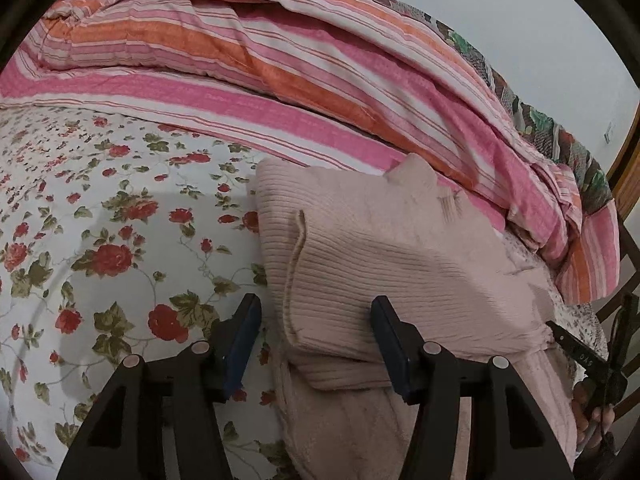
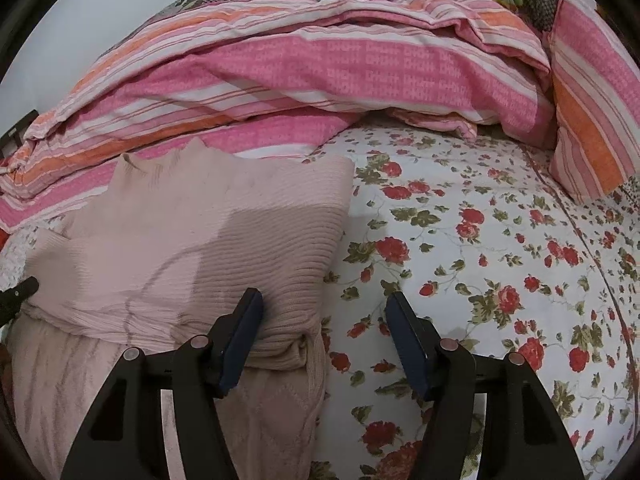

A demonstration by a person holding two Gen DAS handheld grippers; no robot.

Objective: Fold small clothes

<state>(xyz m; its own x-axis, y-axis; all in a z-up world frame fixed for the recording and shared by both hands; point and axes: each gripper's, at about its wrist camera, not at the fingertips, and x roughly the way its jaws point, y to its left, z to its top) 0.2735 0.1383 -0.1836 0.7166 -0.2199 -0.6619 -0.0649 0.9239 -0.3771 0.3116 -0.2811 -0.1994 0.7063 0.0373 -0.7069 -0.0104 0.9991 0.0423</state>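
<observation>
1. Both pairs of jaws stand apart, gripping nothing: my left gripper (image 1: 316, 340) straddles one near corner of the pink sweater (image 1: 384, 256), my right gripper (image 2: 324, 336) the other.
2. I judge they flank the fold to square it (or lift it).
3. Folded on the floral bed sheet (image 2: 480, 248), its long axis runs away toward the striped quilt (image 2: 304, 64).
</observation>
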